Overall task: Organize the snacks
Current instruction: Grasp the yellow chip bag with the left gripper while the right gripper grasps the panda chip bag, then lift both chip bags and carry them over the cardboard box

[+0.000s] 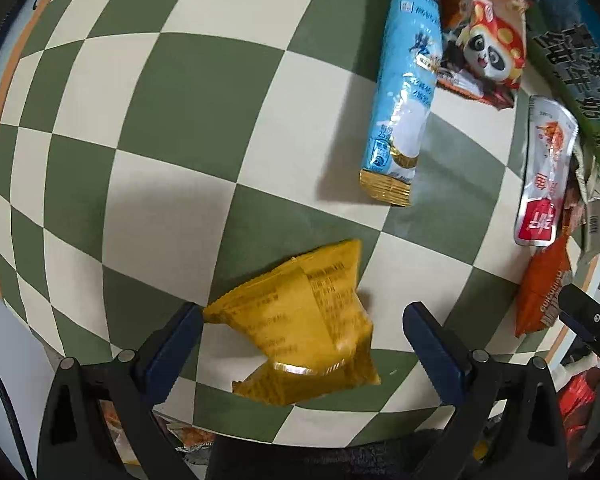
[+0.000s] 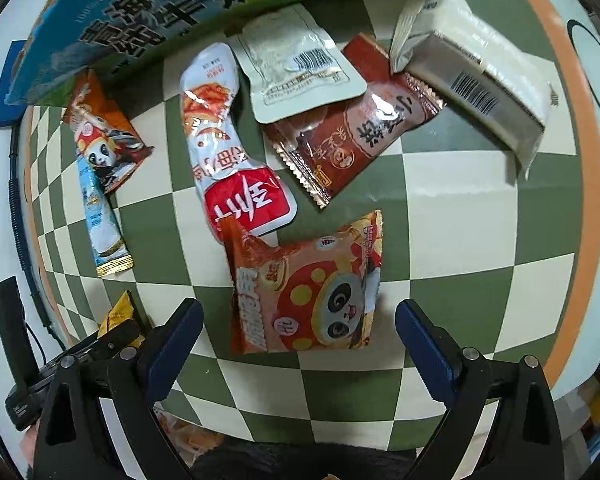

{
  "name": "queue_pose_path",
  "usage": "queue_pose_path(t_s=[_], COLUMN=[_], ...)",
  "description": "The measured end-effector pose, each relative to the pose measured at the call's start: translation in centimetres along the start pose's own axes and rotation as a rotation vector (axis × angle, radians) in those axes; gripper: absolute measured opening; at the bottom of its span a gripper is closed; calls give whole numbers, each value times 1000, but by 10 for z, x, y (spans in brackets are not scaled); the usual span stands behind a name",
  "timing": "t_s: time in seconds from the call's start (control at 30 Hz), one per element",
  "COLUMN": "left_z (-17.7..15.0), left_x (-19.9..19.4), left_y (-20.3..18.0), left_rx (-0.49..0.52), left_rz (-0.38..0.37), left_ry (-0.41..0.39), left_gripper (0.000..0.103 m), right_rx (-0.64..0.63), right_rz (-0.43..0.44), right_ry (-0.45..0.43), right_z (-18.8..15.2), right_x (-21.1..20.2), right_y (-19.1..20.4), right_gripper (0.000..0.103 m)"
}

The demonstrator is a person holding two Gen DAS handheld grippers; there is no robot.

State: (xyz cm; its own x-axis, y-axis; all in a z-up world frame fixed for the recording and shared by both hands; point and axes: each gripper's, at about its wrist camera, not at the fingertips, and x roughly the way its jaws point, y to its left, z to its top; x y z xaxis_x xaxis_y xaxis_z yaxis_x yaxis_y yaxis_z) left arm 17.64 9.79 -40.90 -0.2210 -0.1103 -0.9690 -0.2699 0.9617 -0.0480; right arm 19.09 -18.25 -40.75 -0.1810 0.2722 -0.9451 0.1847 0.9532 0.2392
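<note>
On the checked green-and-cream surface (image 1: pixel 188 92), snacks lie scattered, most toward the 1–3 o'clock side of the left wrist view.

Left gripper (image 1: pixel 302 316): jaws spread wide, nothing clamped. Yellow packet (image 1: pixel 300 324) lies printed side up between the blue fingers (image 1: pixel 176 344); its crimped corner looks to touch the left finger, well clear of the right one.

At 1 o'clock in that view: light-blue stick sachet (image 1: pixel 404 92), gold-crimped end toward the camera. Its top end meets an orange panda packet (image 1: pixel 484 40). At 3 o'clock, a silver-and-red pouch (image 1: pixel 544 172), edge of a blue-green carton (image 1: pixel 572 52) above it.

Right gripper (image 2: pixel 300 316): jaws equally wide, holding nothing. Pink panda packet (image 2: pixel 304 288) lies flat between the fingers, touching neither; contact cannot be judged finely.

Right wrist view, 12 o'clock of that packet: the silver-and-red pouch (image 2: pixel 228 140), overlapping its upper corner. At 1 o'clock, a brown packet (image 2: pixel 356 136), partly under a white pouch (image 2: pixel 296 68) with barcode up. At 2 o'clock, a white boxy wrapped pack (image 2: pixel 476 80), apart from the rest. The carton (image 2: pixel 140 16) spans the top from 10 to 12.

Left gripper body (image 2: pixel 72 364) shows at 8 o'clock.
</note>
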Motion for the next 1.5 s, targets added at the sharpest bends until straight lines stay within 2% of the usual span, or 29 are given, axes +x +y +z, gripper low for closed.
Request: queue_pose_path(t_s=[0.17,0.23,0.27,0.3,0.57,0.63,0.7,0.9,1.13,1.4,1.5], left_z=[-1,-3,-4,-5,-22,-22,-26,-33,-50,-68,-53], left_x=[9,12,13,15,17,13,10,-5,-34,-75,-107], left_y=[0,-1,-2,-3,-27,-32,-43,-67,-92,-121,-125], left_rx=[-23,-21,-17,-14,20,32,45,93,153,231,257], left_rz=[-22,-15,-12,-12,23,25,27,40,67,37,21], left_ry=[16,17,22,29,-2,-12,-24,-69,-161,-243,-279], left_gripper=[101,90,75,74,71,71,71,70,70,69,69], right_rx=[20,24,28,33,43,38,29,10,-14,-58,-72], right_rz=[15,17,19,21,26,20,9,-15,-34,-44,-48], right_ry=[34,41,44,47,56,52,44,30,-27,-127,-172], right_z=[5,6,6,7,10,12,12,6,-6,-24,-33], right_x=[14,18,20,22,28,24,21,18,-1,-45,-65], right_y=[-5,-7,-8,-10,-15,-22,-23,-12,-2,4,4], right_gripper=[99,99,99,99,98,92,80,67,64,63,63])
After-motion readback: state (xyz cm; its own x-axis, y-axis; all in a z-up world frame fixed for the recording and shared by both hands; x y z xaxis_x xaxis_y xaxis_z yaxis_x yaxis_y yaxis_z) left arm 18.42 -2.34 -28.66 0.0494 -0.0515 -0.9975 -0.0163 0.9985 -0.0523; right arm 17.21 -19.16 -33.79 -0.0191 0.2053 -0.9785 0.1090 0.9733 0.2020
